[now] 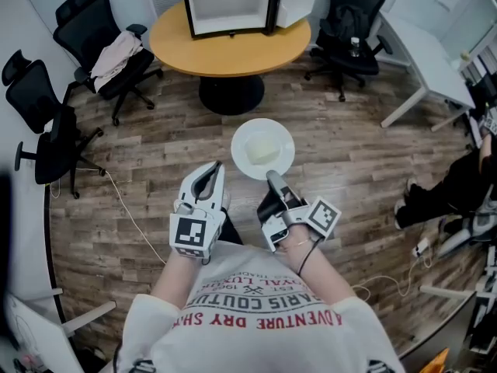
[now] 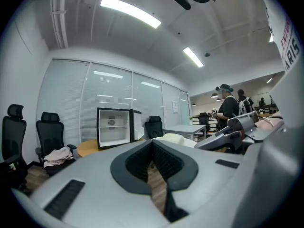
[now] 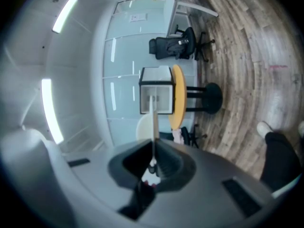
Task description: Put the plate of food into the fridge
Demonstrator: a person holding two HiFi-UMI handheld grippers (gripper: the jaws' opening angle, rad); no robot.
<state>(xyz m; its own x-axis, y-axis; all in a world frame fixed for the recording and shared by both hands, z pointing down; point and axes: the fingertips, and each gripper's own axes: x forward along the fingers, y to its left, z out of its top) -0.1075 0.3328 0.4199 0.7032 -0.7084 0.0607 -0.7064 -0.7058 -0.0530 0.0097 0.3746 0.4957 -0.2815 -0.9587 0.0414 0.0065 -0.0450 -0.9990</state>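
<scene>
One round wooden table is ahead of you, with one open mini fridge sitting on it and three black office chairs around it. There's one white plate with one pale lump of food, held over the floor, short of the table. Your right gripper is pinching the plate's near rim. Its own view shows that rim edge-on, a thin line clamped in the jaws. Your left gripper is closed up on nothing, near the plate but not touching it. Only the left gripper view catches two people standing way in the back.
</scene>
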